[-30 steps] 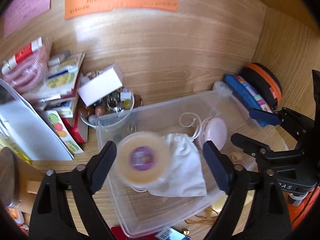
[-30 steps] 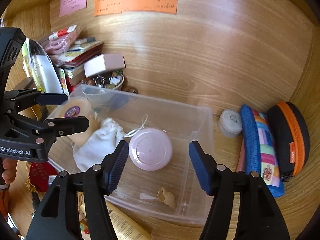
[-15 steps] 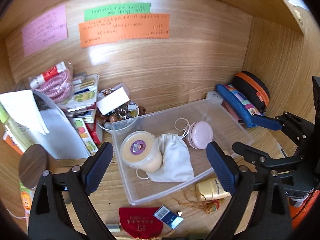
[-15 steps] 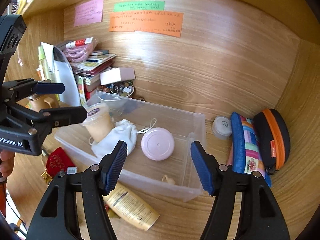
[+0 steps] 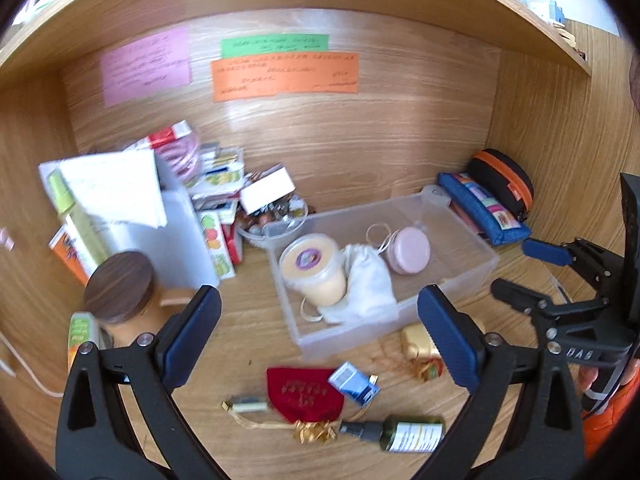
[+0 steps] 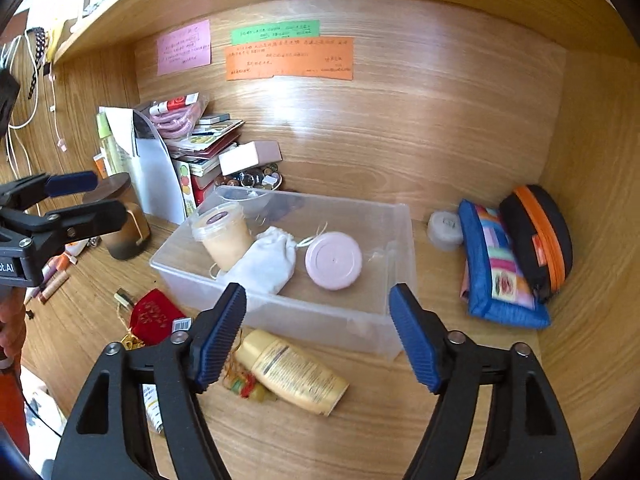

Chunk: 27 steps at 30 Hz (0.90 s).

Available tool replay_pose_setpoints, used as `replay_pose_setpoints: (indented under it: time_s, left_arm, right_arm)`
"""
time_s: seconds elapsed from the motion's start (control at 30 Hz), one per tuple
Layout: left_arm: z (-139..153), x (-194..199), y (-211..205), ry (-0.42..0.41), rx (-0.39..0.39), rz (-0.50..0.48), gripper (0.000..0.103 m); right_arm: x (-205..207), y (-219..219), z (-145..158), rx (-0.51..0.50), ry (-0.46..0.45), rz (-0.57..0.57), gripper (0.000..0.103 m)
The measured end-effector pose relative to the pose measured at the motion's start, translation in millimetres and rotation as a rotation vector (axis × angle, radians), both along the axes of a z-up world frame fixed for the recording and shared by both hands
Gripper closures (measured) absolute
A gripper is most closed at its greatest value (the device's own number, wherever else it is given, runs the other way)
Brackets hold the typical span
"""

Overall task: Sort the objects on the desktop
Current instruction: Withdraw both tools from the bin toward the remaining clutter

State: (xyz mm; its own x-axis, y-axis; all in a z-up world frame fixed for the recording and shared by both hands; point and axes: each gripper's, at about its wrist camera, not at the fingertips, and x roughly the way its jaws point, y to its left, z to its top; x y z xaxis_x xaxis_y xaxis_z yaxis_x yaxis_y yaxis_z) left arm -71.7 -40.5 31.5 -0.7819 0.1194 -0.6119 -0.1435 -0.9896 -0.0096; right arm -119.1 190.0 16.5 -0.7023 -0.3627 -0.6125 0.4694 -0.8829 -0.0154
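Note:
A clear plastic bin on the wooden desk holds a cream jar, a white pouch and a pink round case. My left gripper hovers back from the bin's near left corner. Its jaws are opening wide and nothing is between them. My right gripper hangs before the bin's front wall, its jaws also opening and empty. In front of the bin lie a red pouch, a small blue box, a green bottle and a yellow bottle.
At the right wall lie a blue pencil case, a black-orange case and a white tin. Stacked books, a bowl of trinkets and a wooden-lidded jar crowd the left. A person's hand holds each gripper.
Both grippers have pulled back and up from the bin, and their jaws have widened. The cream jar, earlier just off the left jaws, now stands apart in the bin.

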Motion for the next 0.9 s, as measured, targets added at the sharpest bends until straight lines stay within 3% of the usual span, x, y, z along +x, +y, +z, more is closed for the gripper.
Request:
replay_pose_setpoints:
  time_s: [0.37,0.9]
  left_arm:
    - [-44.3,16.1,-33.2,-0.101,0.011,0.067,0.003]
    - [-109.2,22.5,-68.8,-0.237,0.013,0.120,0.003]
  right_arm:
    - [21.0,13.7,-23.2,-0.026,-0.047,-0.034,0.029]
    - [30.2,11.0,-74.2,0.019,-0.168,-0.034,0.029]
